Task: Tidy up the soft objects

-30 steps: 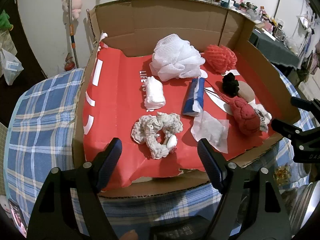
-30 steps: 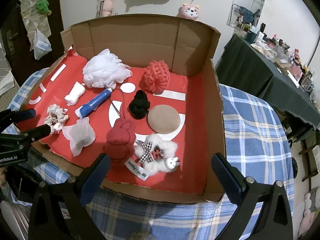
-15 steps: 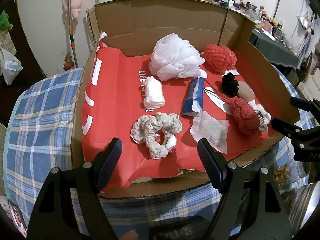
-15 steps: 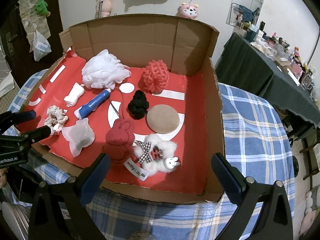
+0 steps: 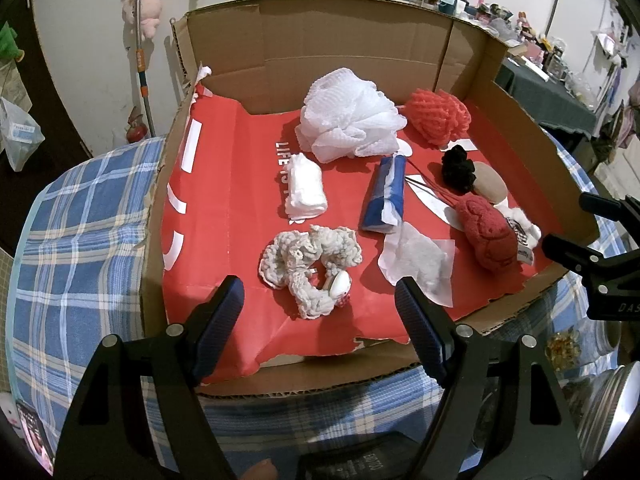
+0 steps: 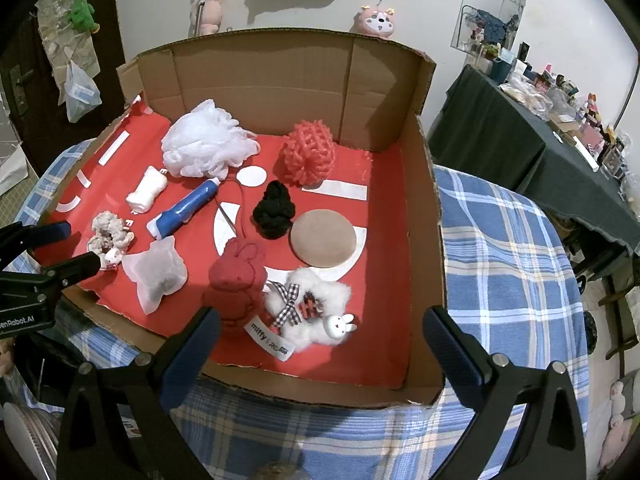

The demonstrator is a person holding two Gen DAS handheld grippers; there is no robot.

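Home: wall-hung plush toys [image 6: 377,21], checked tablecloth [image 6: 500,240]

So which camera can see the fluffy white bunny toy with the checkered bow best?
The right wrist view. The fluffy white bunny toy lies whole and close there, bow and little bunny face showing. In the left wrist view only a white edge peeks out behind the red plush bunny.
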